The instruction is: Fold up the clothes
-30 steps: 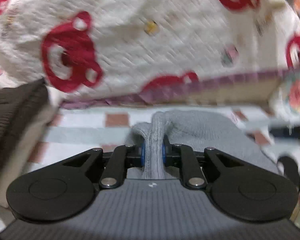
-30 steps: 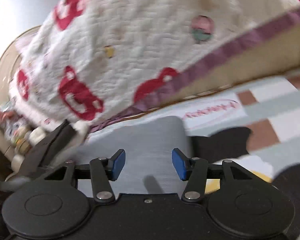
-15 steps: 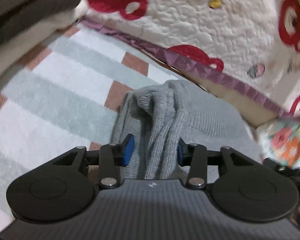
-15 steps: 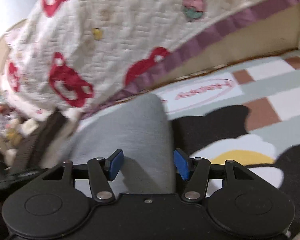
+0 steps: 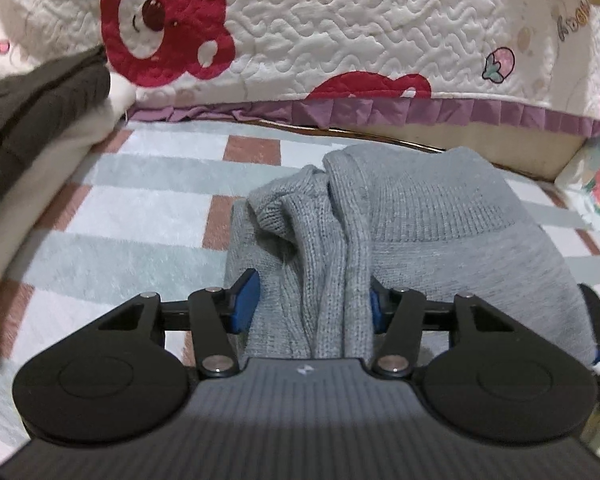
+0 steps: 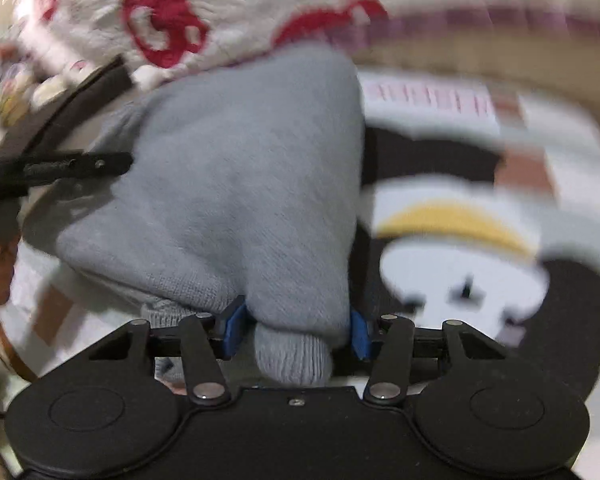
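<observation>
The sweater (image 5: 440,216) lies on the rug (image 5: 132,208) (quilt (image 5: 340,40) behind, folded stack (image 5: 32,128) left).

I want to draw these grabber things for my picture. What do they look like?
Each hand-held gripper, left and right, is black with two big round discs like ears, thin black arms joined by shiny silver pins, and bright blue pads at the fingertips. The left one's body has fine grey ridges and a tiny white mark; the right one's is plain black with one small screw.

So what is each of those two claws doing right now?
Left gripper: opening, grey sweater bunched between its pads, no longer pinched.
Right gripper: closing around a fold of the sweater.
</observation>
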A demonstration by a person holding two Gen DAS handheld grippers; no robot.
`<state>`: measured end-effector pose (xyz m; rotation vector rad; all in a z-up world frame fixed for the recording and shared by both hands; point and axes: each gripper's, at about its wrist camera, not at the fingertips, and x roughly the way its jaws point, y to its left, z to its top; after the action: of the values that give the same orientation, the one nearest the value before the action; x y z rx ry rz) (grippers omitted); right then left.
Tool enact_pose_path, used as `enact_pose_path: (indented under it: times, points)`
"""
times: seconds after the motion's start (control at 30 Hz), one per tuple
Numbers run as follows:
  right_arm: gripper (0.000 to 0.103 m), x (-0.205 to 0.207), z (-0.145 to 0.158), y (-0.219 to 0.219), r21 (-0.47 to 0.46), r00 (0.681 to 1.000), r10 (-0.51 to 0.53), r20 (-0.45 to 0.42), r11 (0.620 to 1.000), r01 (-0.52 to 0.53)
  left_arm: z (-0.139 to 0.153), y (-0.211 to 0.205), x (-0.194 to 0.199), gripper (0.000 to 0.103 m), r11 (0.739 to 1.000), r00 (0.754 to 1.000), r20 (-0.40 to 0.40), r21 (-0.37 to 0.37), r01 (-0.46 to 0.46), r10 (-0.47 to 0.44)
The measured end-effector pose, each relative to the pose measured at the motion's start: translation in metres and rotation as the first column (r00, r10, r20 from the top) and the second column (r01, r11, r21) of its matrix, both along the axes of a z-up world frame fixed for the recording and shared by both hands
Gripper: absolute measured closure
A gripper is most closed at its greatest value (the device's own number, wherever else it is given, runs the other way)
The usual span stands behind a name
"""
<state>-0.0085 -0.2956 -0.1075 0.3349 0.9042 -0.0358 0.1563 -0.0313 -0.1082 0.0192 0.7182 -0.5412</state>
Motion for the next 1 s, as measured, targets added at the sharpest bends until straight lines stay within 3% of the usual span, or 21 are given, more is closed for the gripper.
enact_pose_path:
  times: [0.07, 0.17, 0.27, 0.37, 0.43, 0.5, 0.57, 0.6, 0.7, 0.77, 0.87, 0.93, 1.0]
  points:
    - [0.047, -0.003, 0.000, -0.013, 0.118, 0.999, -0.042, -0.001, 0.992, 0.041, 0.003, 0.001, 0.001, 0.046, 1.000, 1.000, 0.020, 0.027, -0.016, 0.016]
    - [0.040, -0.008, 0.008, -0.018, 0.187, 1.000, -0.028, 0.003, 0.982, 0.027, 0.007, 0.009, 0.006, 0.040, 0.999, 0.999, -0.004, 0.016, -0.042, 0.042]
    - [0.040, -0.012, 0.026, -0.030, 0.274, 0.997, -0.069, 0.041, 0.960, 0.055, 0.016, 0.025, 0.015, 0.042, 0.993, 0.995, -0.094, -0.110, 0.032, -0.042]
    - [0.038, -0.012, 0.045, -0.042, 0.368, 0.980, -0.149, 0.129, 0.925, 0.092, 0.026, 0.036, 0.013, 0.039, 0.974, 0.983, -0.115, -0.193, 0.119, -0.143]
    - [0.035, -0.005, 0.053, -0.048, 0.432, 0.960, -0.208, 0.190, 0.895, 0.108, 0.026, 0.044, 0.013, 0.033, 0.971, 0.987, -0.128, -0.230, 0.066, -0.097]
    - [0.033, 0.008, 0.052, -0.047, 0.372, 0.951, -0.227, 0.210, 0.918, 0.136, 0.019, 0.046, 0.016, 0.033, 0.979, 0.986, -0.153, -0.202, 0.037, -0.069]
    - [0.033, 0.029, 0.044, -0.041, 0.231, 0.964, -0.196, 0.178, 0.961, 0.152, 0.012, 0.046, 0.019, 0.027, 0.986, 0.985, -0.169, -0.166, 0.018, -0.046]
    - [0.033, 0.037, 0.040, -0.036, 0.157, 0.972, -0.164, 0.168, 0.978, 0.138, 0.007, 0.047, 0.021, 0.027, 0.984, 0.979, -0.196, -0.180, 0.012, -0.047]
    - [0.032, 0.050, 0.027, -0.034, 0.131, 0.980, -0.100, 0.171, 0.988, 0.078, -0.008, 0.054, 0.029, 0.022, 0.972, 0.949, -0.312, -0.232, -0.027, -0.048]
    - [0.031, 0.049, 0.019, -0.044, 0.208, 0.980, -0.114, 0.165, 0.975, 0.078, -0.019, 0.057, 0.035, 0.018, 0.966, 0.923, -0.383, -0.252, -0.062, -0.040]
    - [0.028, 0.047, 0.005, -0.057, 0.290, 0.981, -0.136, 0.140, 0.953, 0.091, -0.041, 0.064, 0.040, 0.018, 0.930, 0.864, -0.497, -0.348, -0.119, -0.075]
    - [0.026, 0.044, -0.008, -0.067, 0.407, 0.980, -0.164, 0.116, 0.908, 0.104, -0.047, 0.067, 0.040, 0.018, 0.909, 0.854, -0.513, -0.391, -0.146, -0.084]
    - [0.021, 0.040, -0.024, -0.075, 0.517, 0.979, -0.185, 0.083, 0.848, 0.117, -0.044, 0.065, 0.038, 0.024, 0.916, 0.863, -0.500, -0.377, -0.133, -0.080]
